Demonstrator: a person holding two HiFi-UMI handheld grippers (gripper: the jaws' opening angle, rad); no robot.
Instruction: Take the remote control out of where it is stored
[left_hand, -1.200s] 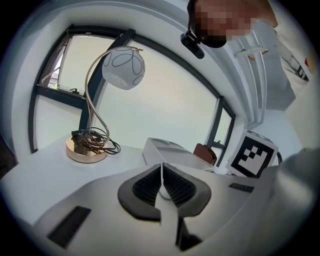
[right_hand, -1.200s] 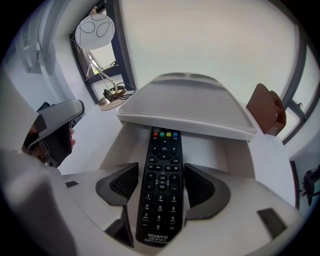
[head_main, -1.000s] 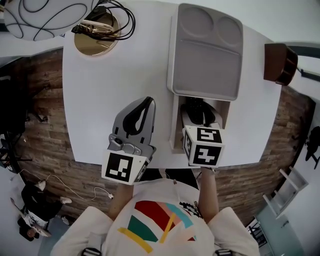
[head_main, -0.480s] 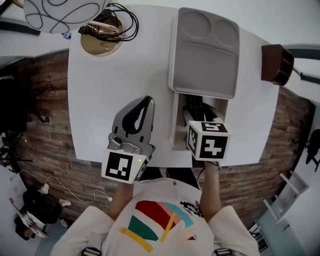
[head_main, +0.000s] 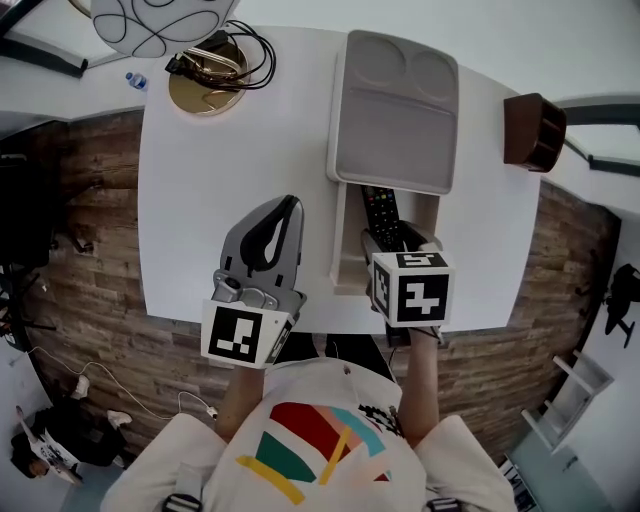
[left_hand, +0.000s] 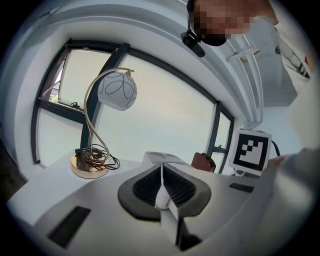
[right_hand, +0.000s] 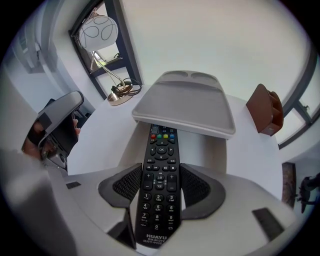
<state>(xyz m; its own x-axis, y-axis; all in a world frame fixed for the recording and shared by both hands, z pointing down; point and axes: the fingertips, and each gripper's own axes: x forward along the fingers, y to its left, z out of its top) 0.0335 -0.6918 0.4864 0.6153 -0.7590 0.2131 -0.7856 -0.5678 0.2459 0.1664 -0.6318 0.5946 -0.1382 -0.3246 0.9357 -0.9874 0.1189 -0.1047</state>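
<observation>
One white surface (head_main: 230, 150) carries every item listed; all positions are given from the storage box. One storage box (head_main: 345, 245), white and oblong, lies lengthwise toward the person, its near end at the surface's near edge. Its grey lid (head_main: 393, 110), moulded with two round hollows at the far end, covers the far part of the box and leaves the near part uncovered. One lamp with a white patterned shade (head_main: 160, 20) and a curved stem stands on a round gold base (head_main: 205, 85), well to the left of the box's far end, with dark cable coiled on the base. One left claw (left_hand: 161, 175) is held over the surface just left of the box's near end, level with the uncovered part; its pads are pressed together with nothing between them. One right claw (right_hand: 160, 180) is tipped steeply down over the box's uncovered near end. Its jaws have just been closing and now grip the remote control by its two long edges. One brown object (head_main: 528, 130) stands well apart to the right of the box, at the surface's right edge. One remote control (right_hand: 160, 160), black, button face up, lies lengthwise in the uncovered part of the box, its far tip under the lid's near edge.
</observation>
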